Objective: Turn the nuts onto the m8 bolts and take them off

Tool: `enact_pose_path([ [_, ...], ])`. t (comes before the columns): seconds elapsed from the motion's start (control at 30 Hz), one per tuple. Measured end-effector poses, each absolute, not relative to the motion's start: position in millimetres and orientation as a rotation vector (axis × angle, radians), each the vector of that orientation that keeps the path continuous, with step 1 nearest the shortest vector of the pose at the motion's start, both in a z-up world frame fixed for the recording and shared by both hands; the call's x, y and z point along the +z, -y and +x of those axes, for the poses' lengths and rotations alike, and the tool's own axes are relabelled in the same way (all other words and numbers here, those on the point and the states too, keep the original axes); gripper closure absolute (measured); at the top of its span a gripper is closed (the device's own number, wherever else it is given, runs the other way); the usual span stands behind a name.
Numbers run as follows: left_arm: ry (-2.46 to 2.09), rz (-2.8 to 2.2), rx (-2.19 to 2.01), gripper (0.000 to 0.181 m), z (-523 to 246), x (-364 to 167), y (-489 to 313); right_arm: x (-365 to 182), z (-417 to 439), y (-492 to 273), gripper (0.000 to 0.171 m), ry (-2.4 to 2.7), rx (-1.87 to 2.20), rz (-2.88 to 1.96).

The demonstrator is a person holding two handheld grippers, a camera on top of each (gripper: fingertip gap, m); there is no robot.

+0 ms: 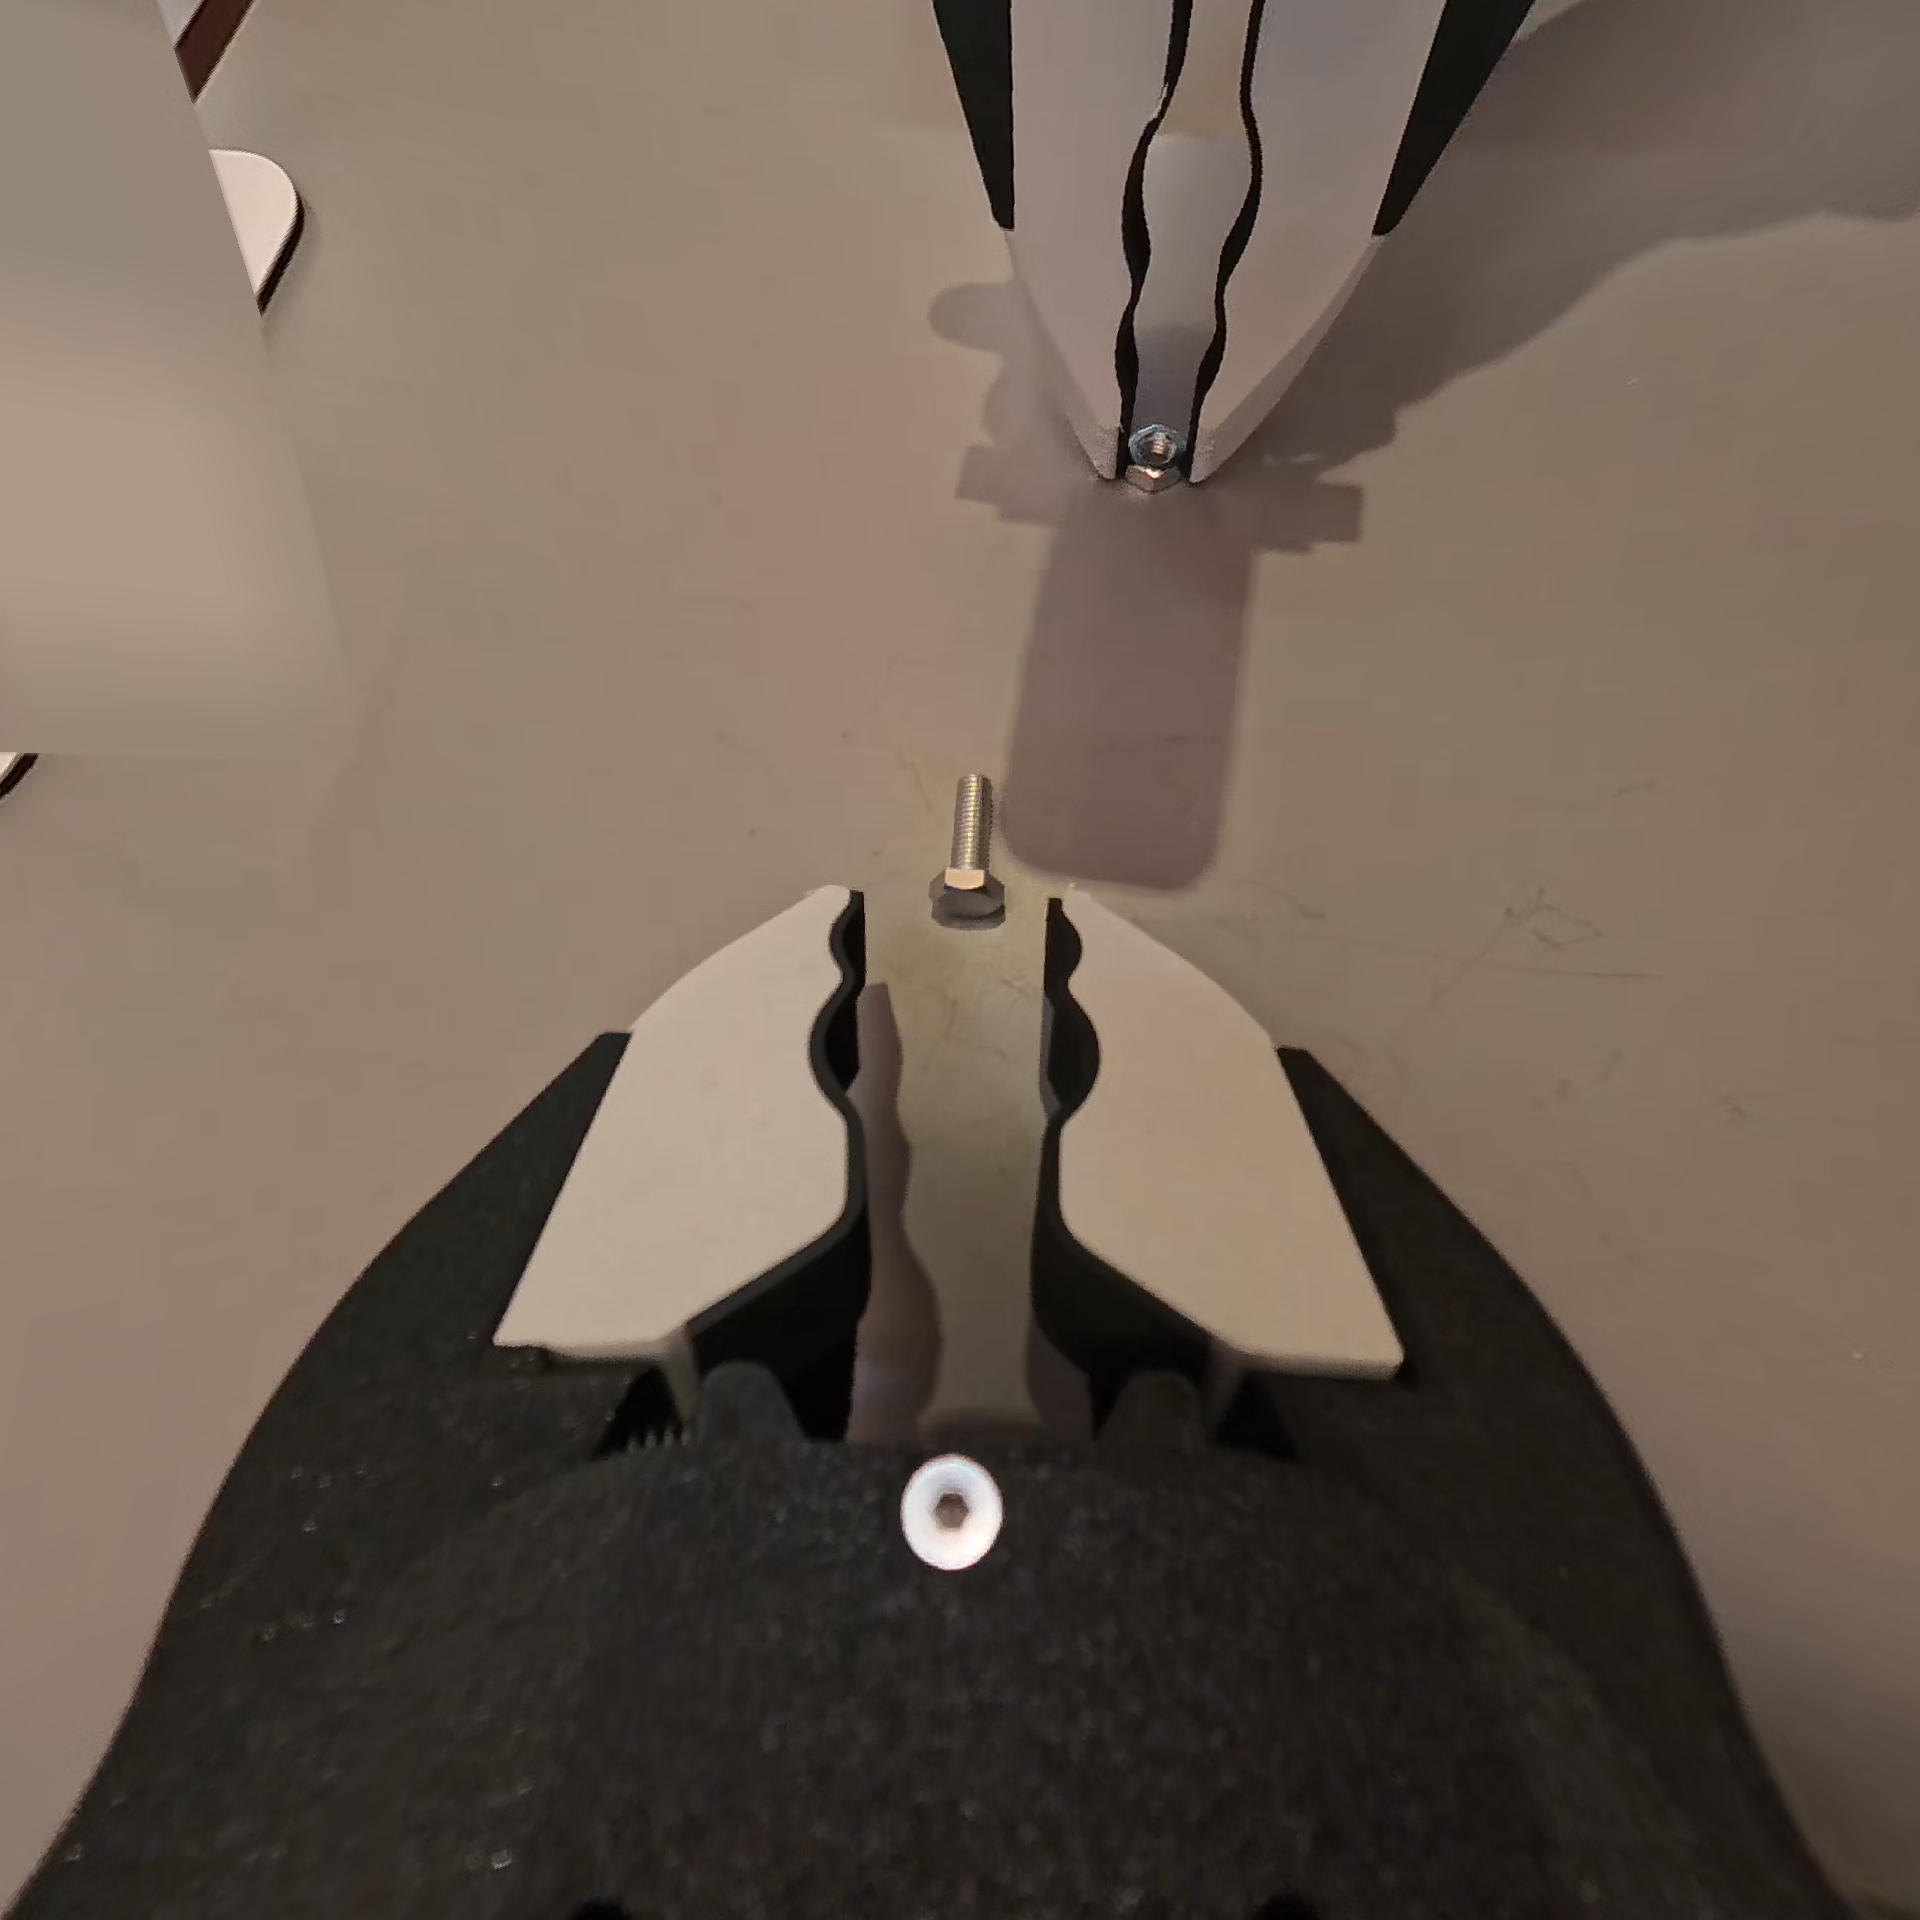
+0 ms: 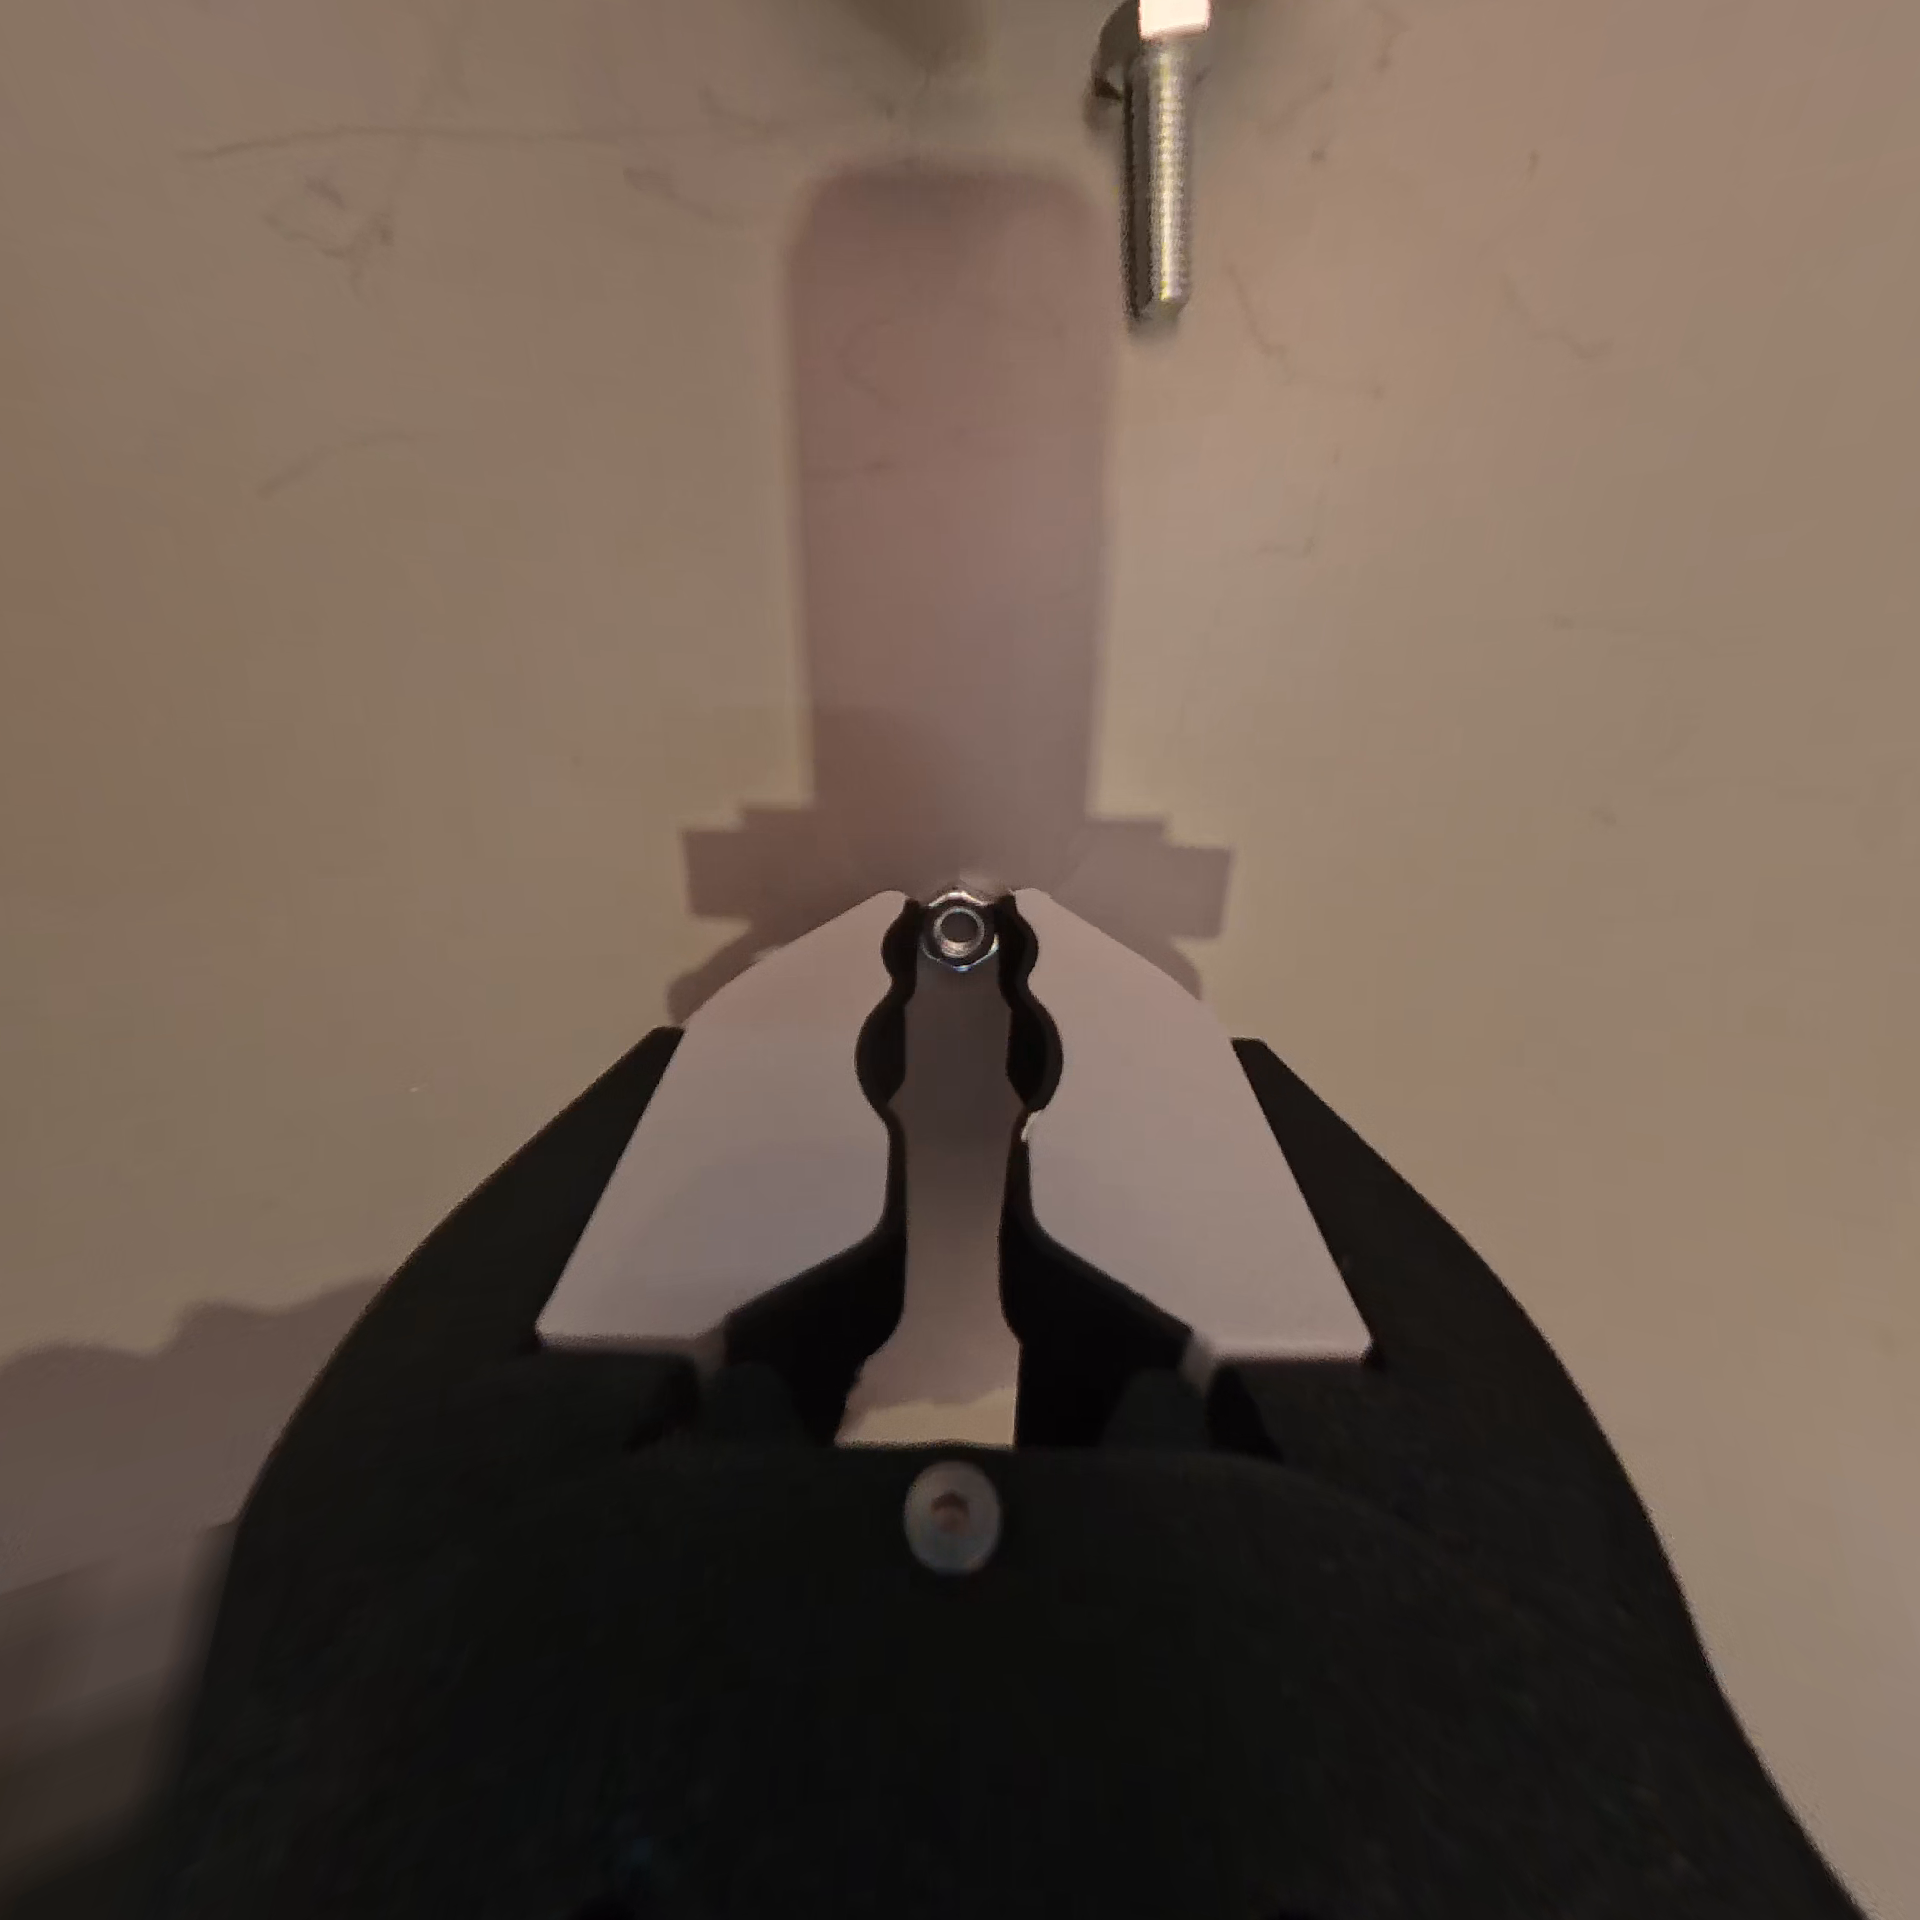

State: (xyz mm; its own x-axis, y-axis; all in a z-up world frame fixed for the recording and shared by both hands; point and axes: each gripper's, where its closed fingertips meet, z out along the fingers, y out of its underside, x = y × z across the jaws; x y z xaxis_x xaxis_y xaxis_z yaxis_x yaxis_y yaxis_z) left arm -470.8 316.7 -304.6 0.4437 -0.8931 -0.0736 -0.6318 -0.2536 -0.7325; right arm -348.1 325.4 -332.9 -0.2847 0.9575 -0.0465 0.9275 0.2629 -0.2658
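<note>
Two grippers | left gripper [image 1: 956, 904] spread by bolt [image 1: 968, 852] | right gripper [image 2: 961, 920] pinching nut [image 2: 958, 928]

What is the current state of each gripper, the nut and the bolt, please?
left gripper: open, fingertips either side of the bolt head.
right gripper: shut on the nut, tips at the table.
nut: clamped between the right fingertips, not threaded on.
bolt: lying on the table, bare.

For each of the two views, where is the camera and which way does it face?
Left wrist view: on the open left gripper, looking down its fingers at the bolt on the table; right gripper opposite.
Right wrist view: on the right gripper, shut on the nut, facing back.
Shared: bolt, nut, table.
</note>
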Motion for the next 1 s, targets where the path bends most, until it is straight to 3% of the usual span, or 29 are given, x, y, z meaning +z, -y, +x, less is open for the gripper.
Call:
enact_pose_path([
  [0.6, -1.276, -2.005, -0.496, 0.149, -468.1, -315.0, -320.2, -309.2, -323.0, -316.0, 0.157, 2.202, 0.483, -1.811],
  [1.0, -1.327, -2.026, -0.515, 0.160, -459.7, -325.2, -318.9, -303.8, -319.2, -313.3, 0.157, 2.167, 0.528, -1.811],
])
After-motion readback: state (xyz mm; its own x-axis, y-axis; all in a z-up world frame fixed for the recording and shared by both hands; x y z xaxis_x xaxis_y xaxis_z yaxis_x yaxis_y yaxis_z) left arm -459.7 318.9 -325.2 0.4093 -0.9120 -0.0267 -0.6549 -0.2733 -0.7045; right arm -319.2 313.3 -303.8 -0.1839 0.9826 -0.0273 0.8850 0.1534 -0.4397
